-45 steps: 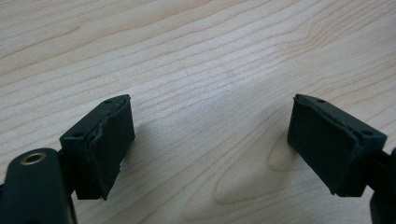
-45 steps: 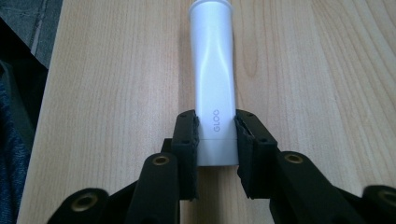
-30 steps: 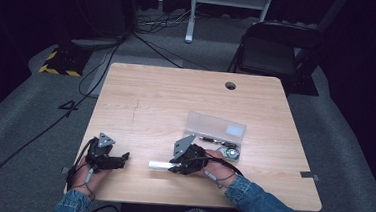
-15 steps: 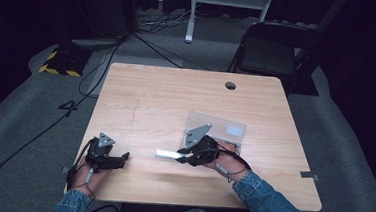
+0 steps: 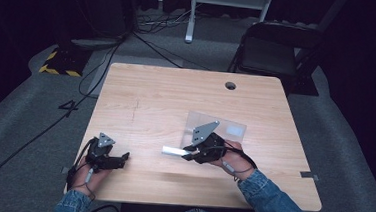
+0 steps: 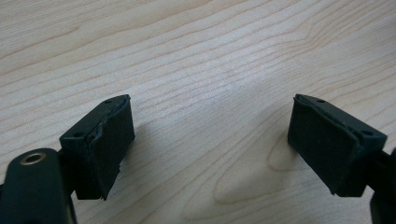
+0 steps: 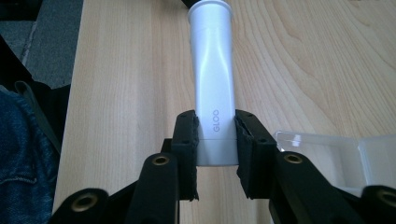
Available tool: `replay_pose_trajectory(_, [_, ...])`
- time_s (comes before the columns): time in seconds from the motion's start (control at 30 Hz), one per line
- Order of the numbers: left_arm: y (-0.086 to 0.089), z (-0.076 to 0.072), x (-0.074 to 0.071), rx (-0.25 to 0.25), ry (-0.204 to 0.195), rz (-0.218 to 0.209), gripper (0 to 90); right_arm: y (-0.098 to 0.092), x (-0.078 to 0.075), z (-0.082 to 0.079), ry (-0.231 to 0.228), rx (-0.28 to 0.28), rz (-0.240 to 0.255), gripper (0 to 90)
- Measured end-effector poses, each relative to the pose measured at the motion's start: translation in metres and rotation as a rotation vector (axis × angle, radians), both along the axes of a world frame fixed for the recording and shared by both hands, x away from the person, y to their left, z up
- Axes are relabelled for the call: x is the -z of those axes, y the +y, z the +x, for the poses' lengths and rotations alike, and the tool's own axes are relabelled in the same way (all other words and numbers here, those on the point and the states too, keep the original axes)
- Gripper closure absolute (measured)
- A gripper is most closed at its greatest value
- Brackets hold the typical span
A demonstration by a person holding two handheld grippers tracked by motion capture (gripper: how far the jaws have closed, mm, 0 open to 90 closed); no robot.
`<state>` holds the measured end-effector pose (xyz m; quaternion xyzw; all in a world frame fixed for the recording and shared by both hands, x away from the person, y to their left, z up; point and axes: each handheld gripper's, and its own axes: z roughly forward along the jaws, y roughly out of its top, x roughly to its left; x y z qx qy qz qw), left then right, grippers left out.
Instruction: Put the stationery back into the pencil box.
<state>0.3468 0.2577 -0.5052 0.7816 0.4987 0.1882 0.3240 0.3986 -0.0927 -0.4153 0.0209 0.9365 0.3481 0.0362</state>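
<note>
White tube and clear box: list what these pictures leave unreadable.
- White tube: in the right gripper view its near end is hidden behind the right gripper; its far end is cut by the top edge.
- Clear box: in the high view the contents are too small to tell, partly covered by the gripper's grey plate.

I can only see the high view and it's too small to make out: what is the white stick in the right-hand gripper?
Observer: In the right gripper view it is a white tube printed "GLOO", pinched between the right gripper pads.
Operator: Pinched where?
Observer: Near the end closest to the hand; the rest sticks out over the table.
Operator: And the other gripper?
Observer: The left gripper view shows the left gripper with its jaws wide apart and bare wood between them.
</note>
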Motion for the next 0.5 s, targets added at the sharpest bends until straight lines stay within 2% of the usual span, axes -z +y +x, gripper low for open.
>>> replay_pose_trajectory(0.5, [0.0, 0.0, 0.0, 0.0, 0.0, 0.0, 15.0, -0.021, -0.002, 0.014, -0.007, 0.063, -0.022, 71.4])
